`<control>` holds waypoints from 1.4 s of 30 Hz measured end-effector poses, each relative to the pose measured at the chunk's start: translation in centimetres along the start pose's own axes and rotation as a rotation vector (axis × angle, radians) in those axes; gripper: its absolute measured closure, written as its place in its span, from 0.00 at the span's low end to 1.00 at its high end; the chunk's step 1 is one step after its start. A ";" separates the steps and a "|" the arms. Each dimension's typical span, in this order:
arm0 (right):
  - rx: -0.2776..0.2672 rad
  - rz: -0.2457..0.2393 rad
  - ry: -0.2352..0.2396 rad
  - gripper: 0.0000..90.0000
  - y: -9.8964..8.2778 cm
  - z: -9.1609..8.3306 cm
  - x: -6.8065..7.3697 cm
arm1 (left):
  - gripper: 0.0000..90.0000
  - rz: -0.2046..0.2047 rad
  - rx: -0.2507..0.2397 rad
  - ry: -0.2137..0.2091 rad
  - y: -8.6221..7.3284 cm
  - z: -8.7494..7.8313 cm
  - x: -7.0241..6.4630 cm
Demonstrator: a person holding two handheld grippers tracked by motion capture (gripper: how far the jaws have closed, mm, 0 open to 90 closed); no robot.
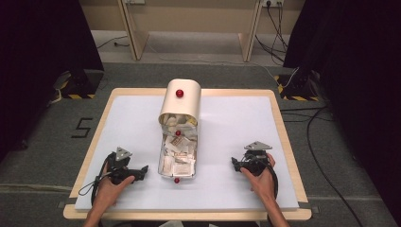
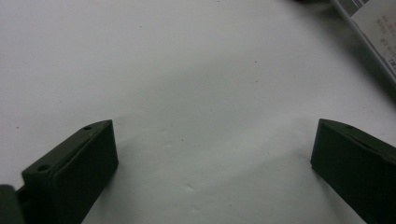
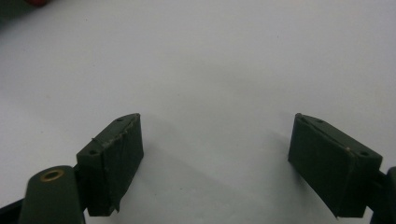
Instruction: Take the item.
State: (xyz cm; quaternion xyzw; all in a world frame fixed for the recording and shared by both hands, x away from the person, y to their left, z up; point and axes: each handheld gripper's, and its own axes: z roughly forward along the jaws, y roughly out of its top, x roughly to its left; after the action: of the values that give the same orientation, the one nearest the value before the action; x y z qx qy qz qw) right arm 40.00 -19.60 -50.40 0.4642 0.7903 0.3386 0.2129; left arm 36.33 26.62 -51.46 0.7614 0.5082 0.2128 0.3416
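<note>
white sheeting covers the bench [image 1: 236, 137], framed by a pale wooden rim, with dark curtains at both sides. at its middle lies a cream bread-bin-like box [image 1: 179, 130] with red knobs, its tray pulled toward the person and stuffed with paper packets [image 1: 178, 156]. the left hand-held gripper [image 1: 143, 171] rests just beside the tray's near left corner, jaws spread over bare sheet; the right hand-held gripper [image 1: 233, 163] sits apart to the tray's right, jaws likewise spread and empty. a good pick likely means coming in from above onto one loose packet, not scraping the tray wall. open room lies on both flanks; the near bench edge is close behind the hands.
</note>
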 end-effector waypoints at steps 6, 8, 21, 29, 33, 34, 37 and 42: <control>0.002 0.001 0.001 0.20 0.0 0.0 0.0 | 0.00 0.000 0.000 0.000 0.0 0.0 0.0; 0.002 0.000 -0.004 0.20 0.0 0.0 0.0 | 0.00 0.000 0.000 0.000 0.0 0.0 0.0; -0.014 0.010 0.047 0.19 0.3 0.1 1.1 | 0.00 0.000 -0.001 -0.001 0.0 0.0 0.0; -0.026 -0.026 0.094 0.20 1.0 -0.1 2.6 | 0.00 0.000 -0.001 -0.002 0.0 0.0 0.0; -0.042 -0.032 0.110 0.19 1.4 -0.4 3.1 | 0.00 0.000 -0.001 -0.002 0.0 0.0 0.0; -0.051 -0.034 0.113 0.19 1.5 -0.5 3.2 | 0.00 0.000 -0.001 -0.002 0.0 0.0 0.0; -0.069 -0.032 0.125 0.18 1.8 -1.0 3.5 | 0.00 -0.001 -0.001 -0.002 0.0 0.0 0.0; -0.101 -0.033 0.156 0.19 2.5 -1.7 4.1 | 0.00 0.000 -0.001 -0.002 0.0 0.0 0.0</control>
State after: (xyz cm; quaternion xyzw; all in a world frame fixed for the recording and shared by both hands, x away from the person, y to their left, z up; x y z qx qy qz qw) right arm 38.36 -15.74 -47.52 0.4120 0.7940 0.4093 0.1795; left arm 36.34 26.65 -51.46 0.7615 0.5078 0.2121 0.3424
